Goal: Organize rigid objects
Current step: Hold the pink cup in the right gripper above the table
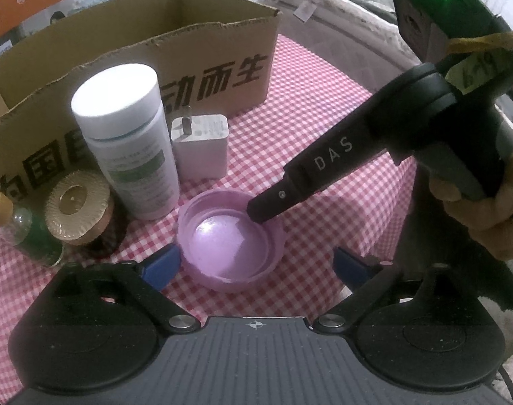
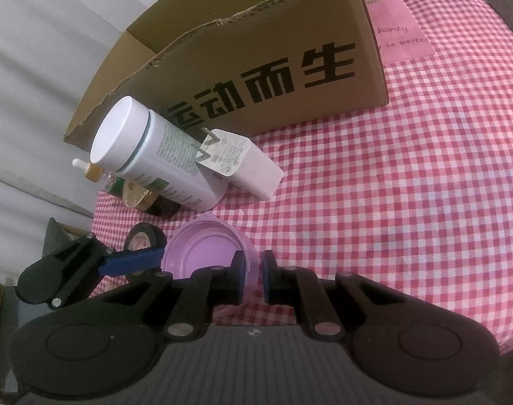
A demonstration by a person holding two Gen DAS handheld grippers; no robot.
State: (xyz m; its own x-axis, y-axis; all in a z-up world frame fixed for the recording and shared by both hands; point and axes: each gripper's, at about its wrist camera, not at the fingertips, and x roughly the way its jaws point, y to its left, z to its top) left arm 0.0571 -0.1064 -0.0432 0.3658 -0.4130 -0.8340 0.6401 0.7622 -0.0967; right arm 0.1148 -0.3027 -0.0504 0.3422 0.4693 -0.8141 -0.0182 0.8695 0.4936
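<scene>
A shallow purple lid (image 1: 229, 236) lies open side up on the checked cloth. In the right wrist view my right gripper (image 2: 253, 276) is shut on the near wall of this lid (image 2: 205, 246), one pad inside the rim and one outside. From the left wrist view the right gripper (image 1: 263, 211) reaches down from the upper right onto the lid's far rim. My left gripper (image 1: 256, 265) stands wide open around the lid. Its left blue pad is close beside the lid and its right pad is well apart from it.
Behind the lid stand a white bottle (image 1: 128, 141), a white plug charger (image 1: 200, 148), a gold-capped jar (image 1: 77, 209) and a small green dropper bottle (image 1: 23, 229). An open cardboard box (image 1: 189, 67) stands further back. A black tape roll (image 2: 145, 239) lies left of the lid. Checked cloth (image 2: 391, 202) stretches to the right.
</scene>
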